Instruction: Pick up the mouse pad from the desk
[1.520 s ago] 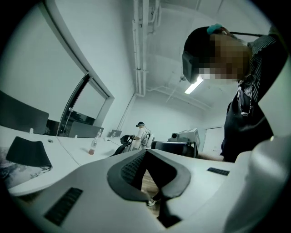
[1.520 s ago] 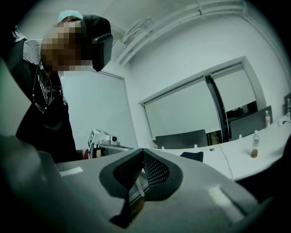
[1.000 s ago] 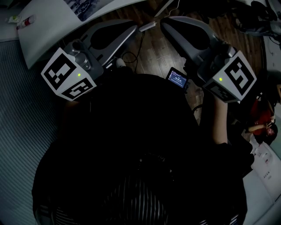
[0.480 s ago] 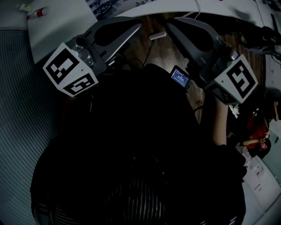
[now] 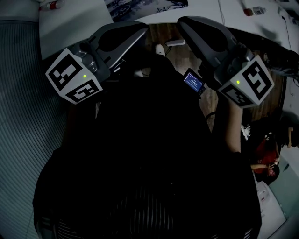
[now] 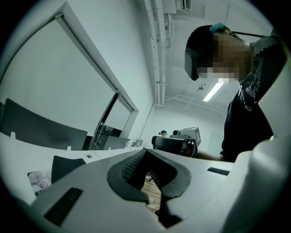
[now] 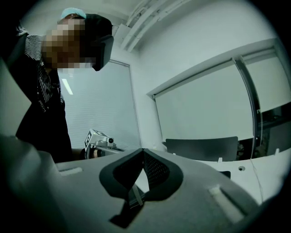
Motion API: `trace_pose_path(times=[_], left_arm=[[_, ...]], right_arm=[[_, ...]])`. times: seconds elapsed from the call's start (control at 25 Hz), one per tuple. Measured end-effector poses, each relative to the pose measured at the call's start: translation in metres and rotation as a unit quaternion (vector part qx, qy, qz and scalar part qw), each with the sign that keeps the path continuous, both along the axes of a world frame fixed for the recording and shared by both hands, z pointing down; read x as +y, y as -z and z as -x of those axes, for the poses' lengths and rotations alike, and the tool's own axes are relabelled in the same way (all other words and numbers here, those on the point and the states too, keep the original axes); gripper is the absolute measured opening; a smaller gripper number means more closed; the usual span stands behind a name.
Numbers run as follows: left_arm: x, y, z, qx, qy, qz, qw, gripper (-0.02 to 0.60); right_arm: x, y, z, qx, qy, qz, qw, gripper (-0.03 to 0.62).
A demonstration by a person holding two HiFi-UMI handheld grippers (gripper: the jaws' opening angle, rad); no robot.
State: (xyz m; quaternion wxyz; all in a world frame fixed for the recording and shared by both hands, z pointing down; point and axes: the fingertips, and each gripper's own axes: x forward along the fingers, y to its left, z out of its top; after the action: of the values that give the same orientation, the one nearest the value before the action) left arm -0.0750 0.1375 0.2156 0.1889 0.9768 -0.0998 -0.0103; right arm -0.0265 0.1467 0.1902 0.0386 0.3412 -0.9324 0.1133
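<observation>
The mouse pad (image 5: 140, 6), printed in blue and white, lies on the white desk (image 5: 74, 18) at the top edge of the head view. A strip of it also shows low at the left as the pad (image 6: 38, 178) in the left gripper view. My left gripper (image 5: 142, 29) is shut and empty, its tip just short of the desk edge below the pad. My right gripper (image 5: 182, 21) is shut too, with nothing in it, beside the left one. Both are held level in front of my dark torso. The left gripper (image 6: 144, 150) and right gripper (image 7: 142, 150) each show their jaws closed tip to tip.
A small lit screen (image 5: 192, 80) hangs between the arms. On the desk lie a red-capped item (image 5: 50, 5), a cable and a small white thing (image 5: 255, 10). Wood floor (image 5: 175, 53) lies under the grippers, grey carpet (image 5: 23, 121) to the left. A person in red (image 5: 264, 156) is at the right.
Both grippers have moved forward towards the desk. The desk edge and the patterned pad have slid down into the head view. The jaws have stayed shut.
</observation>
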Motion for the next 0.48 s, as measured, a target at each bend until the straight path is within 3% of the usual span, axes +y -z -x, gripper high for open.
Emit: trace_pose_path(times=[0.48], left_arm=[[-0.081, 0.007, -0.068, -0.009, 0.039, 0.011, 0.9991, 0.008]], right_arm=[[-0.094, 0.005, -0.077, -0.006, 0.043, 0.005, 0.999, 0.005]])
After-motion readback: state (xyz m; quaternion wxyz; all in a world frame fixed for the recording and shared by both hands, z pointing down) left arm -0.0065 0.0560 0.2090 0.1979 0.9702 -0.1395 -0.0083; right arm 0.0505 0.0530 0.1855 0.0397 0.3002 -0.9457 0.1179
